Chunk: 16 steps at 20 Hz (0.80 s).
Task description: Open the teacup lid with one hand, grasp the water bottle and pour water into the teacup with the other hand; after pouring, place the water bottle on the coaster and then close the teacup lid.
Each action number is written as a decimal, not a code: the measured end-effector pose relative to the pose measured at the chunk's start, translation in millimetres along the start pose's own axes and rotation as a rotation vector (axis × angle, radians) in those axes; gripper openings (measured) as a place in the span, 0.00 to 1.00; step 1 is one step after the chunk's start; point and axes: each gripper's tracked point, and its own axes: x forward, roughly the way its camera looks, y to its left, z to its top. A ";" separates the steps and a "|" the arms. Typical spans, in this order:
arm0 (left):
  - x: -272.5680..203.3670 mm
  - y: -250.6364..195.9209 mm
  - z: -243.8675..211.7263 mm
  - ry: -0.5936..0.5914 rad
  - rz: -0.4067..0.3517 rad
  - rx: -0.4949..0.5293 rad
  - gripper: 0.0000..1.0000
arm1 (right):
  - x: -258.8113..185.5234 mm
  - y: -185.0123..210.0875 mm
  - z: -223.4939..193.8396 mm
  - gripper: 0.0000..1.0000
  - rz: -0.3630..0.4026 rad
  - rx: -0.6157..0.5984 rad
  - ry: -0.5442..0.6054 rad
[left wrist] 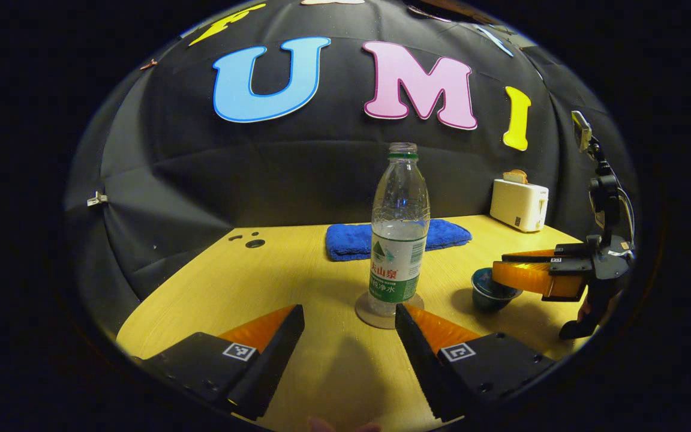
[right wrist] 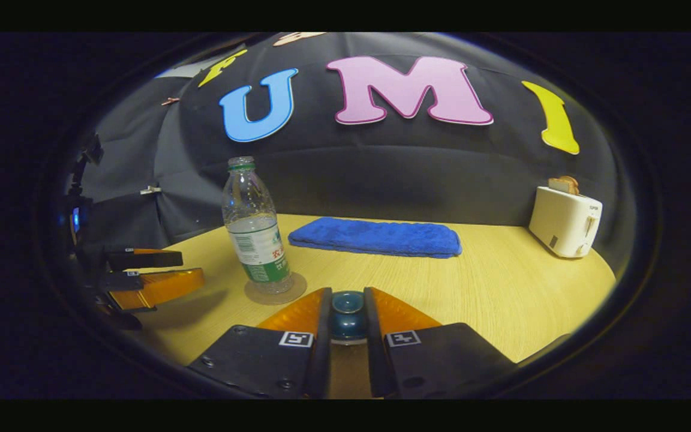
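My left hand-held gripper (left wrist: 348, 315) hangs released, its fingers spread wide over the wooden surface (left wrist: 249, 282), with the water bottle (left wrist: 398, 234) standing upright straight ahead of it, just beyond the fingertips and apart from them. The bottle is uncapped, part full, and rests on a round coaster (left wrist: 375, 315). Off to the right of this gripper, in the left gripper view, my right hand-held gripper (left wrist: 504, 273) reaches in above a dark teacup (left wrist: 490, 293).

In the right gripper view, my right hand-held gripper (right wrist: 347, 312) is clenched on the teacup lid (right wrist: 347, 321), a dark blue piece with a round knob, both fingers pressing its sides (whether the lid sits on the cup or is raised from it, I cannot tell). Ahead and to the left of this gripper stands the water bottle (right wrist: 255, 234) on its coaster (right wrist: 279, 293); the left hand-held gripper (right wrist: 168, 270) shows further left. A folded blue towel (right wrist: 375, 237) lies beyond, and a white toaster (right wrist: 564, 221) with bread in its slot sits far right.
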 end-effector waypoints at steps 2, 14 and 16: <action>0.7 1.0 1.1 0.000 0.004 0.010 0.95 | 0.3 0.9 -2.6 0.36 -0.002 -0.012 0.015; -9.0 -7.6 30.3 -0.028 0.008 0.012 0.96 | -28.4 0.6 33.3 0.83 -0.002 0.008 -0.059; -17.0 -11.5 42.5 -0.042 0.011 -0.001 0.95 | -44.4 -0.3 54.9 0.92 -0.014 0.002 -0.097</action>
